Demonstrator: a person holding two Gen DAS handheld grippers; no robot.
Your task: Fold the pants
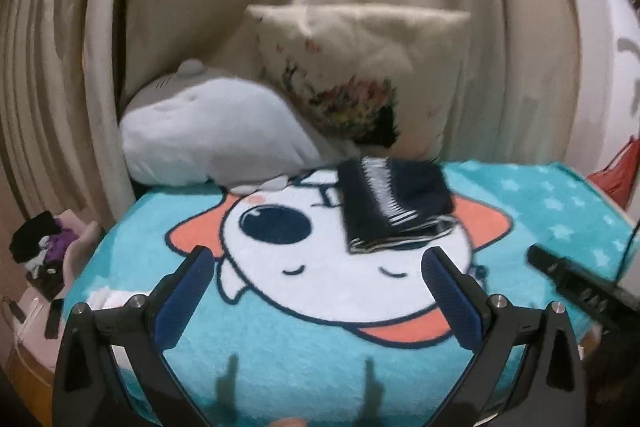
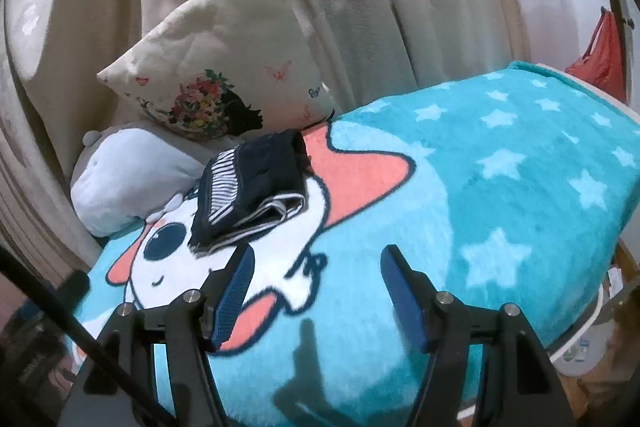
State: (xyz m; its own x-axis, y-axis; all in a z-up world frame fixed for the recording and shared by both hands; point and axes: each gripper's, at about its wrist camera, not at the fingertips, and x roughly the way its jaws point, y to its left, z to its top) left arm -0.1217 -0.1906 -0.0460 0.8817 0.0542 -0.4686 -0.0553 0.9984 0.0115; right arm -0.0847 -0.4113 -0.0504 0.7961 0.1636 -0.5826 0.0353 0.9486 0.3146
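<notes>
The pants (image 1: 394, 205) are dark navy with a white striped band. They lie folded into a small bundle on the turquoise cartoon blanket (image 1: 280, 359), near its far edge. They also show in the right wrist view (image 2: 250, 185). My left gripper (image 1: 316, 261) is open and empty, held above the blanket in front of the bundle. My right gripper (image 2: 316, 261) is open and empty, to the right of the bundle and nearer than it. The right gripper's black body (image 1: 580, 287) shows at the right in the left wrist view.
A cream floral cushion (image 2: 224, 67) and a white plush toy (image 2: 128, 175) lean against beige curtains (image 2: 360, 7) behind the blanket. A pile of dark clothes (image 1: 40, 247) sits low left. A red bag (image 2: 600, 59) hangs at the right.
</notes>
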